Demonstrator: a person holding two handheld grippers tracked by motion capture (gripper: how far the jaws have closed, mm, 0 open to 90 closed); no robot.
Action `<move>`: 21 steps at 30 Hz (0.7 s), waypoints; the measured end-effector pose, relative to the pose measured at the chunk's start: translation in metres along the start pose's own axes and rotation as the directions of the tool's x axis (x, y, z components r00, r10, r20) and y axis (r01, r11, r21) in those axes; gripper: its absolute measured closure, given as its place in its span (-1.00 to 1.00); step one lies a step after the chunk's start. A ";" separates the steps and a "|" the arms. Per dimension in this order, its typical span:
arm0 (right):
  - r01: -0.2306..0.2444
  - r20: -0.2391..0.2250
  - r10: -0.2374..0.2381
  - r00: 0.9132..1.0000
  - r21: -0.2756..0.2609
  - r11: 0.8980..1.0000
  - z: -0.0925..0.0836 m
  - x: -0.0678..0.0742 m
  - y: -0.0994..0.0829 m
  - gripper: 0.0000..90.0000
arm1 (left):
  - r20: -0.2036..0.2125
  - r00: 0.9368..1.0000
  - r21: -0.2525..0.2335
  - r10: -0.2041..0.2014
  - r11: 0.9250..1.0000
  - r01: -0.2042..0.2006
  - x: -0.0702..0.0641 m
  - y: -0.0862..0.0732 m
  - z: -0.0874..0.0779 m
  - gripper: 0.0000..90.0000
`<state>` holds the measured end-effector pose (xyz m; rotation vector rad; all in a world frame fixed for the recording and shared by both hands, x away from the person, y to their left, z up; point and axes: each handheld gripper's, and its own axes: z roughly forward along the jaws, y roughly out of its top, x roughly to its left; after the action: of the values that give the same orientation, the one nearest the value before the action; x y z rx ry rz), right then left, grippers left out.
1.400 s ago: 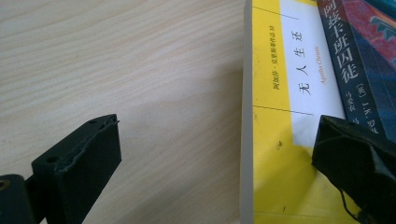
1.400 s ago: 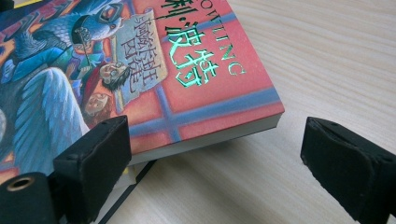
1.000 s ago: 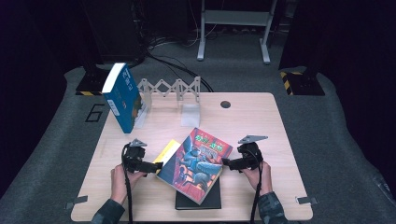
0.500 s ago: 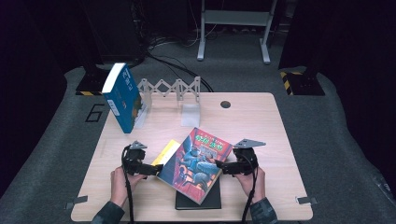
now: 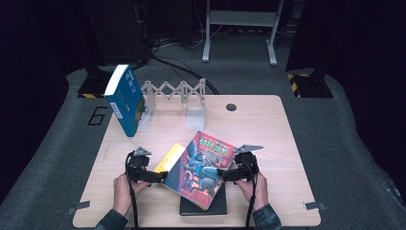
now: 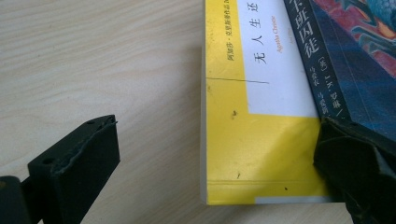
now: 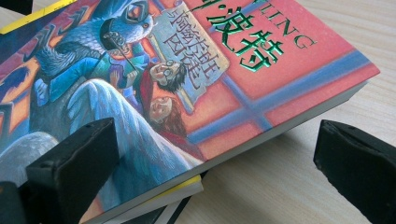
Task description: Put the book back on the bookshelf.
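Observation:
A pile of three books lies near the table's front edge. On top is a red and blue illustrated book (image 5: pixel 203 167) (image 7: pixel 261 74), askew over a yellow book (image 5: pixel 168 160) (image 6: pixel 252 135) and a black book (image 5: pixel 206 207). My left gripper (image 5: pixel 157 177) (image 6: pixel 219 163) is open at the pile's left side. The yellow book's corner lies between its jaws, and one jaw is against the illustrated book's spine. My right gripper (image 5: pixel 225 173) (image 7: pixel 210 158) is open at the pile's right side. Its jaws have just been opening, and the illustrated book's edge sits between them, unpressed.
A blue book (image 5: pixel 125 100) stands tilted at the back left of the wooden table (image 5: pixel 268 143), against a white accordion rack (image 5: pixel 174 90). A pale upright divider (image 5: pixel 195 117) stands beside it. A round hole (image 5: pixel 231 107) is in the tabletop farther back.
My right gripper has moved left, up to the illustrated book's right edge. The left gripper and the books have stayed put.

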<state>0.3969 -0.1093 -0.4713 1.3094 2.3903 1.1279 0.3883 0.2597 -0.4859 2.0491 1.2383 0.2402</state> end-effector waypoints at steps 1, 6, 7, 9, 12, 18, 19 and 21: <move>0.000 0.000 0.000 1.000 0.000 1.000 0.000 0.000 0.000 -1.00 | 0.000 1.000 0.000 0.000 1.000 0.000 0.000 0.000 0.000 -1.00; 0.017 -0.029 -0.017 0.999 0.011 1.000 0.003 -0.003 0.003 -1.00 | -0.006 1.000 -0.014 -0.018 1.000 0.018 -0.001 -0.002 0.000 -0.99; 0.019 -0.036 -0.019 0.999 0.012 1.000 0.004 -0.004 0.004 -1.00 | 0.000 1.000 -0.010 -0.016 1.000 0.016 -0.001 -0.002 0.000 -0.99; 0.020 -0.047 -0.019 0.999 0.017 1.000 0.006 -0.006 0.006 -1.00 | 0.011 1.000 0.002 -0.007 1.000 0.007 0.001 -0.002 0.000 -0.99; 0.016 -0.050 -0.015 0.999 0.024 1.000 0.008 -0.006 0.009 -1.00 | 0.001 1.000 -0.005 -0.001 1.000 0.001 0.002 -0.001 -0.002 -1.00; 0.058 -0.064 -0.056 0.996 0.029 0.998 0.012 -0.008 0.015 -1.00 | 0.021 0.999 -0.019 -0.042 0.999 0.042 0.013 0.005 -0.004 -1.00; 0.060 -0.072 -0.057 0.996 0.042 0.997 0.012 -0.009 0.016 -1.00 | 0.020 0.999 -0.016 -0.044 0.999 0.044 0.013 0.006 -0.003 -1.00; 0.067 -0.081 -0.063 0.995 0.042 0.997 0.014 -0.010 0.018 -1.00 | 0.024 0.999 -0.001 -0.039 0.999 0.039 0.015 0.007 -0.001 -1.00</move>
<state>0.4209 -0.1039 -0.4705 1.2122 2.5098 1.1353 0.4007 0.2700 -0.4833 2.0187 1.2618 0.1972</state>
